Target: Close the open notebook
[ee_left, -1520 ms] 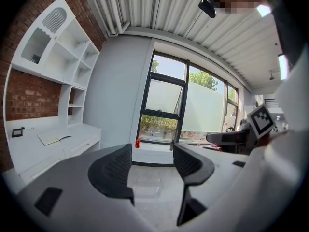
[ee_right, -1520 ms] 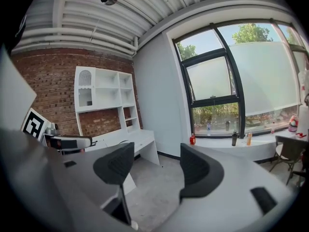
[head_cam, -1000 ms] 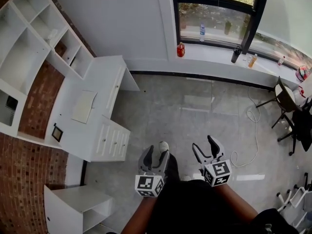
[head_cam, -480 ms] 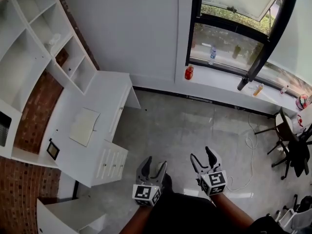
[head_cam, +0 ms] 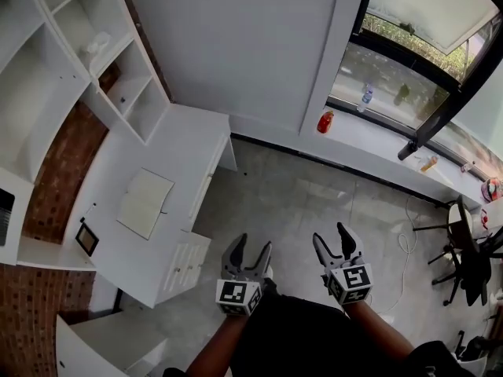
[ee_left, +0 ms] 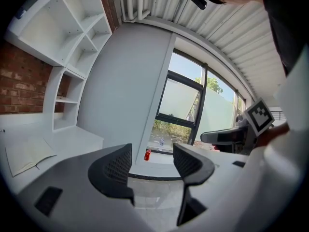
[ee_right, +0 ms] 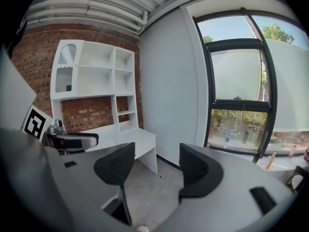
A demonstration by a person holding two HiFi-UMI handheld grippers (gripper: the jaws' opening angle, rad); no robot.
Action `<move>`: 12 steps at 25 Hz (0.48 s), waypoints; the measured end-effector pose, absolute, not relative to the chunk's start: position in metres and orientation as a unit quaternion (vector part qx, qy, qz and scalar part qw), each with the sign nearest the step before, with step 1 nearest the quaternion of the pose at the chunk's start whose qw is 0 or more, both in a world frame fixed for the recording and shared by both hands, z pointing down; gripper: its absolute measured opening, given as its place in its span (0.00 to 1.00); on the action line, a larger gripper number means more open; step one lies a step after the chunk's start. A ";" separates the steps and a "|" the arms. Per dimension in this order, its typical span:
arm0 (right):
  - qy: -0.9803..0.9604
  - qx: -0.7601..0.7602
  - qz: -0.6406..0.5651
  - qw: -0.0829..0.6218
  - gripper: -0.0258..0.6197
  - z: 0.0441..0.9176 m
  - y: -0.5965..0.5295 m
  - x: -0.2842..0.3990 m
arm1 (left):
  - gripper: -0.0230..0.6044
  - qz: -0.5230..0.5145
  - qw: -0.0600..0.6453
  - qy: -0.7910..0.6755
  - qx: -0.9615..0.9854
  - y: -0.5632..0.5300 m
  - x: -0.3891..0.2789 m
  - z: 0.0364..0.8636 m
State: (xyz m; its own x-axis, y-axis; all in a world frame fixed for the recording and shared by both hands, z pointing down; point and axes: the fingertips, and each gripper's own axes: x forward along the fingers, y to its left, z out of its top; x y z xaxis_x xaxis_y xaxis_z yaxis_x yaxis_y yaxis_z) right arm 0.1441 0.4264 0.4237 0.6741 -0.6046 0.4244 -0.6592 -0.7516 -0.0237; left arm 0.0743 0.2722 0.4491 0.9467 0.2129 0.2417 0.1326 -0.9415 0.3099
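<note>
The left gripper (head_cam: pixel 251 250) and the right gripper (head_cam: pixel 331 237) are held low and side by side, close in front of the person's body over the grey tiled floor (head_cam: pixel 314 199), both pointed toward the far wall. On each, the dark, curved fingers (ee_left: pixel 113 170) (ee_right: pixel 116 166) are spread apart with nothing held between them. A dimpled pad is seen on the left pair. The notebook (head_cam: pixel 145 203) lies open and flat on the smooth white bench (head_cam: pixel 110 250) at the left, well apart from both grippers, its pale pages divided by a crease.
</note>
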 end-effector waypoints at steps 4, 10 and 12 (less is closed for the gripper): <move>-0.361 0.903 0.225 0.060 0.46 0.434 0.388 0.166 | 0.43 0.141 0.148 0.070 0.976 0.236 0.086 0.455; -0.395 0.888 0.226 0.068 0.46 0.432 0.319 0.189 | 0.43 0.140 0.151 0.042 0.978 0.180 0.098 0.460; -0.407 0.884 0.219 0.076 0.46 0.437 0.303 0.193 | 0.43 0.138 0.150 0.030 0.979 0.161 0.100 0.462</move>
State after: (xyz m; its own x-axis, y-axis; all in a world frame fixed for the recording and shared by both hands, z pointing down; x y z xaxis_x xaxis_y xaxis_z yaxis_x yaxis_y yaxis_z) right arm 0.1932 0.3030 0.4370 0.5732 -0.6852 0.4493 -0.7517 -0.6580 -0.0444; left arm 0.0998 0.1611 0.4618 0.9603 0.1001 0.2602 0.0178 -0.9534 0.3011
